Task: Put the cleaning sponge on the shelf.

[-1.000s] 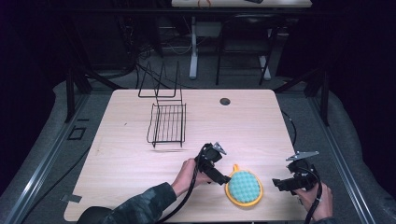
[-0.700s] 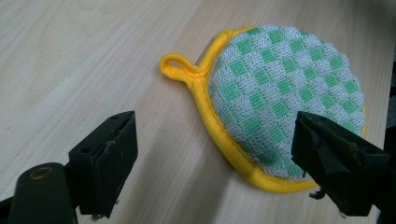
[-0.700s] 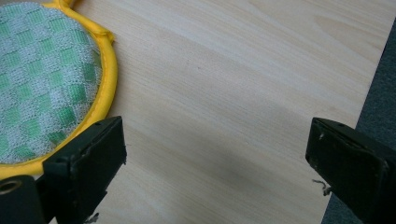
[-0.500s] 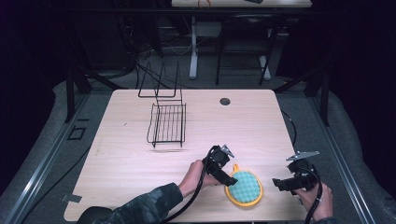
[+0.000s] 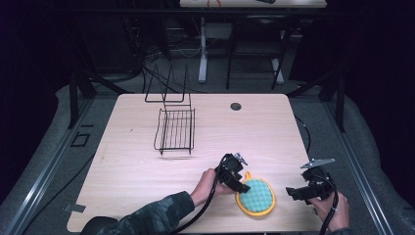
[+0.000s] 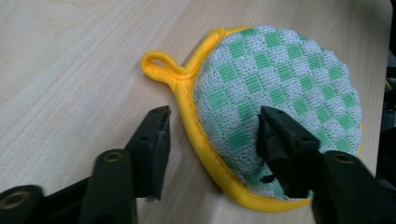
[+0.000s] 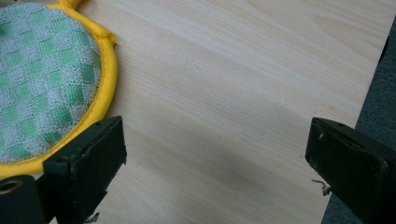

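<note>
A round pot holder (image 5: 255, 196) with a green and white checked face, yellow rim and yellow loop lies flat near the table's front edge. My left gripper (image 5: 240, 187) is at its left side. In the left gripper view the jaws have just been closing and my left gripper (image 6: 212, 121) straddles the yellow rim of the pot holder (image 6: 280, 93): one jaw is over bare wood, the other over the checked cloth, with a gap still showing. My right gripper (image 5: 292, 192) stands wide open to the right of the pot holder (image 7: 42, 70). Nothing lies between the jaws of my right gripper (image 7: 217, 135).
A black wire rack (image 5: 176, 129) lies on the table's left middle, with a taller wire frame (image 5: 169, 88) behind it at the back edge. A round cable hole (image 5: 236, 106) sits at the back centre. The table's right edge (image 7: 369, 93) runs close by my right gripper.
My left gripper has moved right onto the pot holder's left edge and its jaws have narrowed around the yellow rim. The right gripper has stayed where it was.
</note>
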A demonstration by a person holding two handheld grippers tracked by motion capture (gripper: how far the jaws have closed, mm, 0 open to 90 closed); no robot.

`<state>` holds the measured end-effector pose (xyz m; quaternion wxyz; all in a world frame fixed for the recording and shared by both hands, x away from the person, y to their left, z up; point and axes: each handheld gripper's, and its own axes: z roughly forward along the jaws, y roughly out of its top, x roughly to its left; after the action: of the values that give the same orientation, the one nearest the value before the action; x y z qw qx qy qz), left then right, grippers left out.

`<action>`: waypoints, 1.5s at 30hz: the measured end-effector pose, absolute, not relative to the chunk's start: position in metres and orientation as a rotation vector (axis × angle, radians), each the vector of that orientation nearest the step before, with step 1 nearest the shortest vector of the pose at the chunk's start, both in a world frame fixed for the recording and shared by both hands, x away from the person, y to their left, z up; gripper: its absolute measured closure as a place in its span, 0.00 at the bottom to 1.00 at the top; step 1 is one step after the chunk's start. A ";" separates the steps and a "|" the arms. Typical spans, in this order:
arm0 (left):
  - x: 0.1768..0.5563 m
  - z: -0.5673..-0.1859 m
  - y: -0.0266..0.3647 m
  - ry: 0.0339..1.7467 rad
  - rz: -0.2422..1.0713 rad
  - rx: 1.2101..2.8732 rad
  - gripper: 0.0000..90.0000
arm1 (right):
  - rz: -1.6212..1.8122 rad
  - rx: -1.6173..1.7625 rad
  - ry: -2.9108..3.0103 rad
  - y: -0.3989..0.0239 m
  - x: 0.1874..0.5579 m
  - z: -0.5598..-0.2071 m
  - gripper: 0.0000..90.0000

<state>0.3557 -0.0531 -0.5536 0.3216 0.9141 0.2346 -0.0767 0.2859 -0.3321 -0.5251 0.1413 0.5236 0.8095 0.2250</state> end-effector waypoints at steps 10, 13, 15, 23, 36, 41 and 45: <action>0.351 -0.559 -0.051 0.619 -0.221 2.372 0.73 | 0.646 1.502 2.346 -0.330 0.285 -0.525 0.05; 0.349 -0.559 -0.051 0.612 -0.203 2.376 0.77 | 0.645 1.502 2.347 -0.329 0.285 -0.525 0.05; 0.348 -0.559 -0.050 0.602 -0.189 2.371 0.80 | 0.643 1.498 2.347 -0.329 0.285 -0.525 0.05; 0.343 -0.556 -0.049 0.542 -0.104 2.384 0.90 | 0.657 1.495 2.352 -0.329 0.285 -0.525 0.05; 0.341 -0.551 -0.045 0.508 -0.089 2.336 0.98 | 0.660 1.489 2.353 -0.329 0.285 -0.525 0.05; 0.343 -0.547 -0.040 0.512 -0.093 2.318 0.99 | 0.661 1.493 2.355 -0.330 0.285 -0.525 0.05; 0.342 -0.540 -0.036 0.514 -0.078 2.317 0.99 | 0.661 1.492 2.356 -0.330 0.285 -0.525 0.05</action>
<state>0.3415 -0.0365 -0.5400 0.3741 0.9049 0.2008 -0.0305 0.2848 -0.3298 -0.5251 0.1374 0.5158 0.8141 0.2286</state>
